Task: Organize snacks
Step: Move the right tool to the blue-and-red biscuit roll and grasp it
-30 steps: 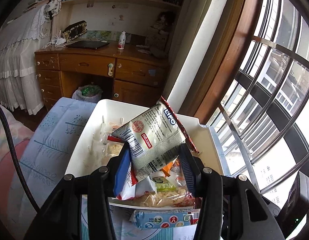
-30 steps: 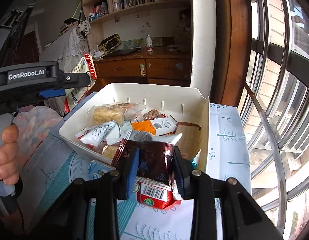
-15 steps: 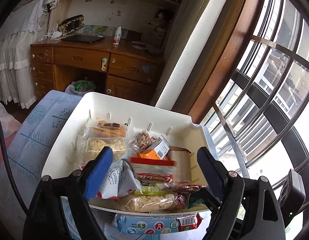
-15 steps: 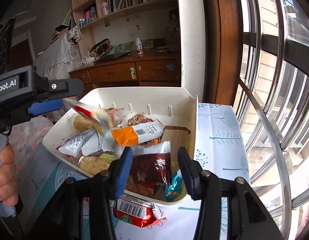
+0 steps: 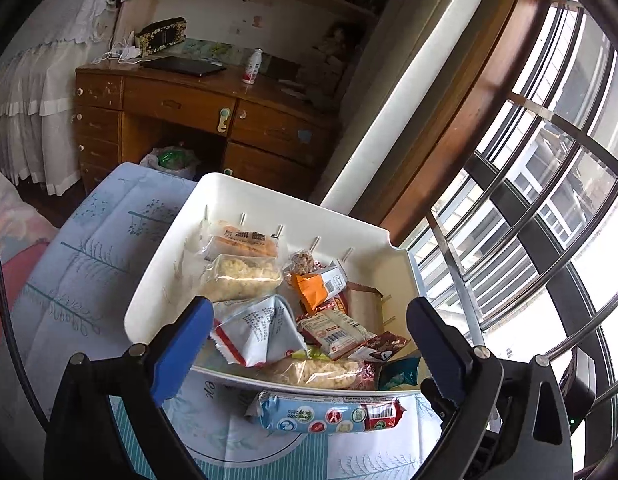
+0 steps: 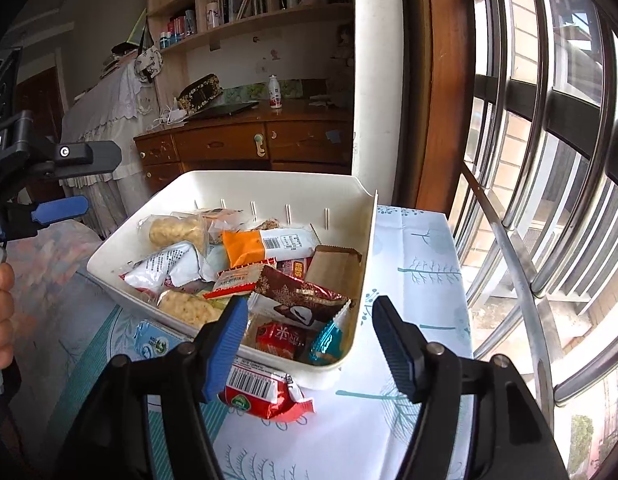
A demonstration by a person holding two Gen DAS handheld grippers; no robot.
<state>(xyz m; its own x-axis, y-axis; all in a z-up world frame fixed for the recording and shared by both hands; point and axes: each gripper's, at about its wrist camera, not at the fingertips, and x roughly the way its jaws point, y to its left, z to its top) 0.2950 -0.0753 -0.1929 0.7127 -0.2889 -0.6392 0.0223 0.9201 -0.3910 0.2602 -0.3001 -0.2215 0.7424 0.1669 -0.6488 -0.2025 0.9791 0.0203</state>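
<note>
Both the left gripper [image 5: 309,320] and right gripper [image 6: 309,328], jaws just opened, hold nothing. The remaining packet [image 5: 329,414] beside the bin [image 5: 157,300] appears light, crinkly and slippery; grasp across its middle.

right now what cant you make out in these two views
- Blue packet, left wrist view: the bin rim covers its top edge.
- Same packet, right wrist view: the right claw finger hides its middle.
- Snacks low in the bin, both views: buried under the upper packets.
- Packet print, both views: too small to read.
- Hand, right wrist view: cut off by the left edge.
</note>
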